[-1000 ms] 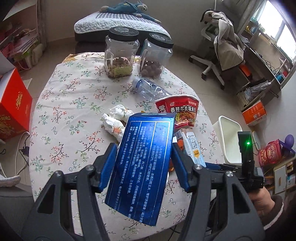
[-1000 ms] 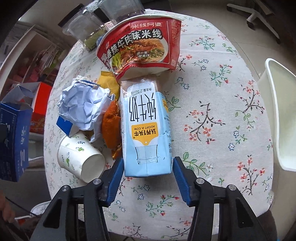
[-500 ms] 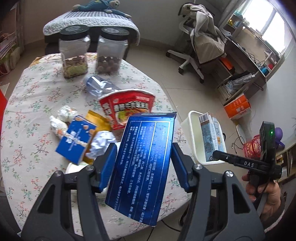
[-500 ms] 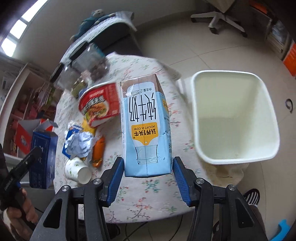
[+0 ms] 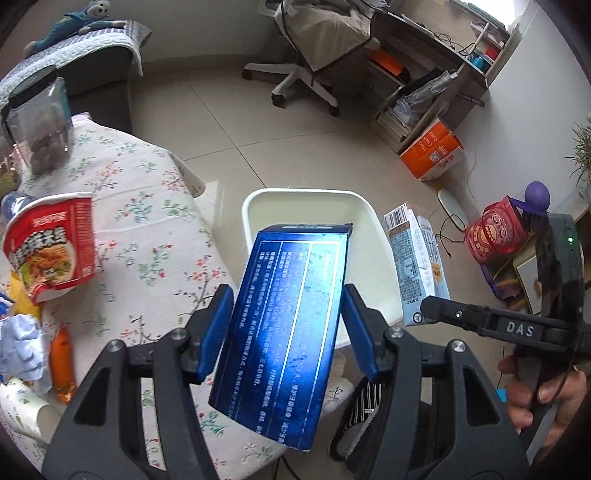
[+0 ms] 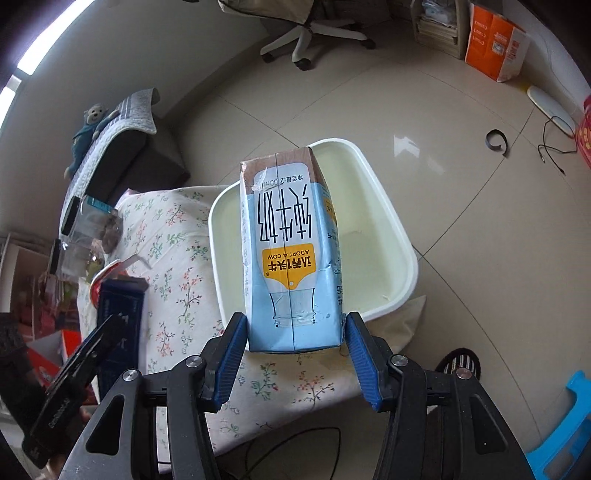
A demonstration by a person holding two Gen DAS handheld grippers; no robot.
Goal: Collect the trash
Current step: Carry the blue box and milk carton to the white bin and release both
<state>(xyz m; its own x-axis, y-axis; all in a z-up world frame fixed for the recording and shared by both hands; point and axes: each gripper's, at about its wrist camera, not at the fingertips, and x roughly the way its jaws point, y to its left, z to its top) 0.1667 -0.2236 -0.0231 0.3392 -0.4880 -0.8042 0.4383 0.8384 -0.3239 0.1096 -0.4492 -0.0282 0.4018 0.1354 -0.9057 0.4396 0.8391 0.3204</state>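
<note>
- The floor [image 6: 461,229] is laid with glossy beige tiles that mirror pale daylight.
- A white swivel chair [image 5: 295,79] on castors stands on it, draped with a beige garment.
- A dark sofa [image 5: 99,74] under a quilted grey-white throw carries a blue plush monkey [image 6: 86,131].
- A wooden desk with shelves [image 5: 439,66] fills the far corner, cluttered with cables and stacked books.
- An orange cardboard box [image 5: 432,151] sits on the floor beside the desk.
- The wall [image 5: 207,33] is plain and off-white.
- A bright window strip [image 6: 40,48] shows at the upper left of the right wrist view.
- A floral tablecloth [image 5: 147,229] covers the surface.
</note>
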